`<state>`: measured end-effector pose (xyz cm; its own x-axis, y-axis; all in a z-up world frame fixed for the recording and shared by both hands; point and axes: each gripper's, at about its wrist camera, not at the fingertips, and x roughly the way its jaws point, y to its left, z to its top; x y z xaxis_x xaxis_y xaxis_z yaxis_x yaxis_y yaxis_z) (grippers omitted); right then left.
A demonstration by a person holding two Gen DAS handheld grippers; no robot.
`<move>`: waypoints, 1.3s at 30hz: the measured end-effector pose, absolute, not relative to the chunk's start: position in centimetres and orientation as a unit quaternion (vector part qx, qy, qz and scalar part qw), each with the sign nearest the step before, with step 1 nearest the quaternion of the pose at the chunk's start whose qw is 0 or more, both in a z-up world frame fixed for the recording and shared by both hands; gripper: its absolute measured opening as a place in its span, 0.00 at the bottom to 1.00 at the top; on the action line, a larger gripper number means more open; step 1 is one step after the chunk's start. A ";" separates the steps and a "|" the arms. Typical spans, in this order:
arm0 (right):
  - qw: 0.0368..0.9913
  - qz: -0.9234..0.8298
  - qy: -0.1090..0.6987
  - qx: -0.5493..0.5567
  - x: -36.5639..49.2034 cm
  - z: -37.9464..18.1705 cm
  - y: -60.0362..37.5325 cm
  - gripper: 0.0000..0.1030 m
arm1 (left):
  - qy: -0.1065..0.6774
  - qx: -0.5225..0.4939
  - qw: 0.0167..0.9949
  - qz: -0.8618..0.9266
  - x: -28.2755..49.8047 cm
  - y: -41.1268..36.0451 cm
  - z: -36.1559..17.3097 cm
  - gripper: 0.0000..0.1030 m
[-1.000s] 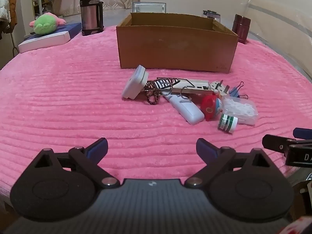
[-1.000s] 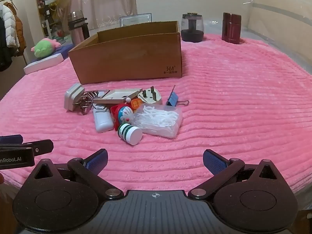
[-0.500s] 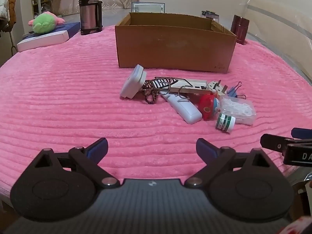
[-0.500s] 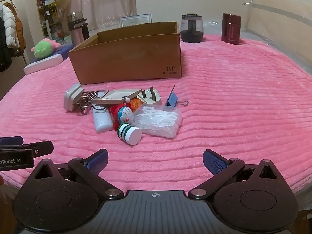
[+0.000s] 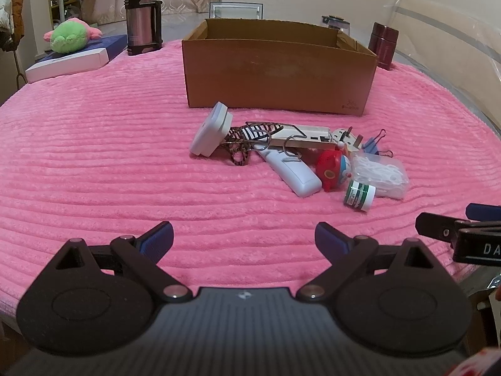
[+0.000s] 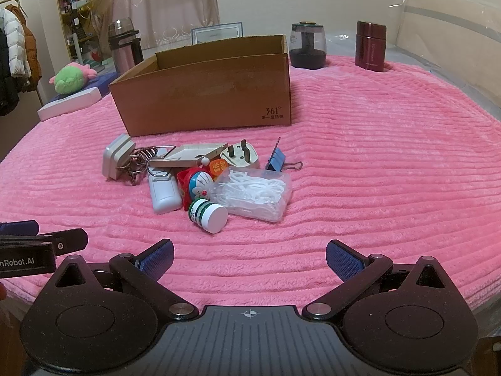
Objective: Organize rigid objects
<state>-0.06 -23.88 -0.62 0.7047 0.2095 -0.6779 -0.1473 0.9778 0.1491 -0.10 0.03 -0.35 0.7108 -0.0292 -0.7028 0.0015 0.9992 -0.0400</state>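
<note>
Both the left gripper (image 5: pixel 243 236) and right gripper (image 6: pixel 249 255) are spread wide, holding nothing. The small jar (image 6: pixel 209 213) lies near the box (image 6: pixel 206 91) on the pink surface (image 6: pixel 375 188); light, stiff, likely rolls (pinch across the body).

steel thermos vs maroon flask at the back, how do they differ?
The steel thermos is silver with black bands and a black side handle; the maroon flask is dark red with no handle in view. The thermos stands back left of the cardboard box, the flask back right. Both stand upright on the pink blanket.
</note>
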 end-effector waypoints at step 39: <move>0.923 0.094 0.372 0.041 -0.1 -0.6 -24.3 0.98 | 0.382 -0.014 0.924 -0.011 -0.1 -0.7 -0.5 0.93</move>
<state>-0.06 -24.27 -0.63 0.7058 0.2049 -0.6781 -0.1436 0.9788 0.1463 -0.06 -0.73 -0.50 0.7076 -0.0316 -0.7059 0.0097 0.9993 -0.0349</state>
